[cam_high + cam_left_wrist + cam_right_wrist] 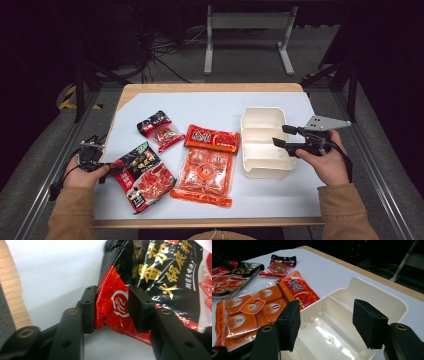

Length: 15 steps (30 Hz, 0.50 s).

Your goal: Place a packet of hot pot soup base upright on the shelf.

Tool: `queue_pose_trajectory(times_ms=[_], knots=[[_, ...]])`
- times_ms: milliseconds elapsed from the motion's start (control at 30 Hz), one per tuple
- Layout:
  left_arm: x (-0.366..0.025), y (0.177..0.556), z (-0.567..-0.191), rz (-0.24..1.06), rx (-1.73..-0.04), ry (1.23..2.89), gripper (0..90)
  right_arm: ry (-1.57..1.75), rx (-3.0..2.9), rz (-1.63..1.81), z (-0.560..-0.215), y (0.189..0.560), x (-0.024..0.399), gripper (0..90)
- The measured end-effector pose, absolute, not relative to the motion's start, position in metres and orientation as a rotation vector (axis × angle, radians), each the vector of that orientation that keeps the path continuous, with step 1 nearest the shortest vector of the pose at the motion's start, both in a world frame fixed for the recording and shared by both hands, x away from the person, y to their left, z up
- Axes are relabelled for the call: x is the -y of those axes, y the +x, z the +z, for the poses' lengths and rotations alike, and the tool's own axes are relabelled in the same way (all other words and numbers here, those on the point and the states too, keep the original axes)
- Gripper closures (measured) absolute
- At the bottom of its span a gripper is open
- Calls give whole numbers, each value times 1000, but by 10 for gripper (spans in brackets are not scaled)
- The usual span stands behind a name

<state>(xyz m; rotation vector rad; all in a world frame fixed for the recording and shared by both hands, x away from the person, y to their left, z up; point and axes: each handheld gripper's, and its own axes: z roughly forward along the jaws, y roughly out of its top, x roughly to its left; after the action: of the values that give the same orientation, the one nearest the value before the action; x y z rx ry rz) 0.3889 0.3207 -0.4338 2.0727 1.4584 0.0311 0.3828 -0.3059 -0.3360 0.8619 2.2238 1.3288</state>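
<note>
A black-and-red hotpot-base packet [145, 175] [155, 270] lies at the front left of the white mat. My left gripper [112, 167] [112, 307] has the packet's red corner between its jaws. One pad touches the packet's edge and the other sits over its printed face, with a gap still between them. My right gripper [281, 135] [327, 322] hovers open over the right side of a white divided tray [260, 111] [374, 287], with nothing between its pads. The tray's compartments look empty.
A small black-and-red packet [160, 131] [278, 266] lies behind the big one. A red packet [212, 139] [299, 291] and a clear bag of orange blocks [205, 172] [249, 312] lie just left of the tray. The mat [220, 102] is bare at the back.
</note>
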Motion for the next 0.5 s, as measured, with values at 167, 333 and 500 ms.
queue_pose_trajectory(times_ms=[167,333,500], knots=[[-324,387,-433,34,-1468,2040,739,856,-2233,1321,-337,384,304,401],[-324,386,-431,45,-1451,2024,828,856,-2235,1313,-337,384,303,403],[-322,383,-419,86,-1425,2014,848,854,-2230,1311,-336,384,304,405]])
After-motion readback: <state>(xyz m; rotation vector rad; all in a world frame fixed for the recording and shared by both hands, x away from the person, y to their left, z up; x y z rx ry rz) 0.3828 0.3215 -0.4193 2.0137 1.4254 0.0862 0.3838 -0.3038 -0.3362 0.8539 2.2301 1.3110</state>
